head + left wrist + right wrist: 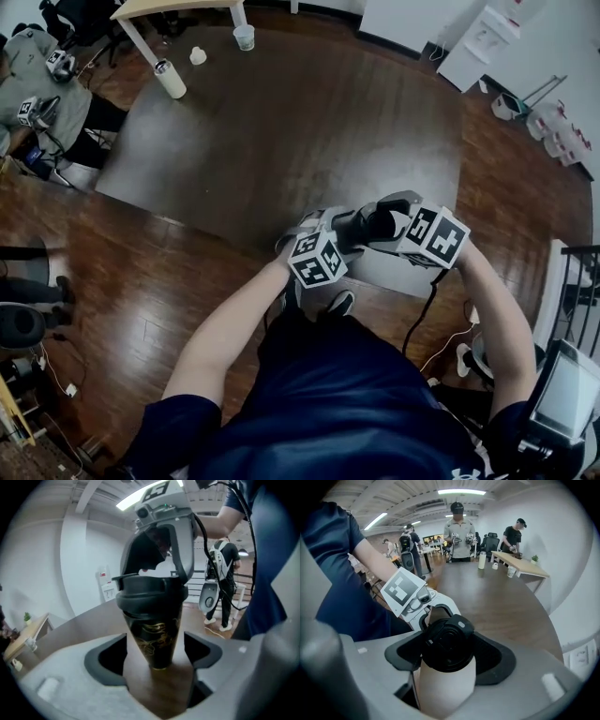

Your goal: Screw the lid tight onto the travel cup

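Both grippers meet in front of the person's chest, just over the near edge of the dark table (281, 141), with the travel cup (155, 632) between them and off the surface. Seen along its own jaws, the left gripper (158, 662) stands wide open. The narrow base of the cup sits in the gap, but there is clear space on either side and neither pad touches it. Opposite, the right gripper (449, 651) is closed round the black lid (447, 641), whose top faces that gripper's camera. In the left gripper view its two jaws come down on either side of the lid, and since nothing else bears the cup, this grip looks to be what holds it aloft. The lid sits square on the cup's mouth, its skirt covering the rim with no gap or tilt that I can make out, so seating and at least some of the threading appear done. Whether it is fully tight the pictures cannot say. With the body unclamped, no twist can bite at this moment. What is likely left is for the left gripper to clamp the dark, gold-patterned body so a last turn can be tested against it, or, if the thread has bottomed out, to set the cup on the table.
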A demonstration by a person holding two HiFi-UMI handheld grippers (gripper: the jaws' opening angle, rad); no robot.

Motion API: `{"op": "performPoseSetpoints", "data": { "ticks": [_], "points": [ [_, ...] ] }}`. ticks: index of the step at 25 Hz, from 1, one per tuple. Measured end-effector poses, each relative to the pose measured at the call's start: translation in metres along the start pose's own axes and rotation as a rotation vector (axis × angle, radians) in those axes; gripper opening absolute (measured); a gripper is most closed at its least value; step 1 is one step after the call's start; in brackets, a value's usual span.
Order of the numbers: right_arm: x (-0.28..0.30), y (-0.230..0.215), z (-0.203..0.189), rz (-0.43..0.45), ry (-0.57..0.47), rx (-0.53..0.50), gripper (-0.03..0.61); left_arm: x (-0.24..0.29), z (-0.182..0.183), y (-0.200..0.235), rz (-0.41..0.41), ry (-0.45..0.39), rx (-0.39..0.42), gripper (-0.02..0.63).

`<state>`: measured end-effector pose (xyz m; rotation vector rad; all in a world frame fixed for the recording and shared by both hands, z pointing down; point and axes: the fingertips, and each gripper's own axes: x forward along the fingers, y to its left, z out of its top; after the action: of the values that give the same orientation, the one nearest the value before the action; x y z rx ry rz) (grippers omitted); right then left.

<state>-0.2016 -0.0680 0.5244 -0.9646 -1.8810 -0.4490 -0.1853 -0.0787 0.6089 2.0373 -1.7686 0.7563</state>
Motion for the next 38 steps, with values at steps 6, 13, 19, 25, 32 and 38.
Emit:
{"op": "performPoseSetpoints", "data": {
  "ticks": [6,13,19,25,32,38],
  "points": [
    [0.013,-0.005,-0.001,-0.010,0.041,0.090,0.336,0.012,0.001,0.003,0.005,-0.019,-0.021,0.374],
    [0.007,-0.012,-0.020,-0.144,-0.066,0.358,0.334,0.019,0.009,-0.002,0.203,-0.094,-0.243,0.373],
    [0.008,-0.007,-0.008,-0.048,-0.013,0.054,0.336,0.012,0.009,-0.001,-0.021,-0.026,0.008,0.405],
    [0.007,-0.015,-0.008,-0.103,-0.025,0.192,0.336,0.011,0.014,0.008,0.098,-0.091,-0.129,0.368],
    [0.009,-0.019,-0.007,-0.208,-0.127,0.351,0.336,0.001,0.011,0.012,0.166,-0.169,-0.299,0.373],
    [0.009,-0.014,-0.002,-0.039,-0.032,0.066,0.336,0.009,0.006,0.009,-0.011,-0.056,0.058,0.380]
  ]
}}
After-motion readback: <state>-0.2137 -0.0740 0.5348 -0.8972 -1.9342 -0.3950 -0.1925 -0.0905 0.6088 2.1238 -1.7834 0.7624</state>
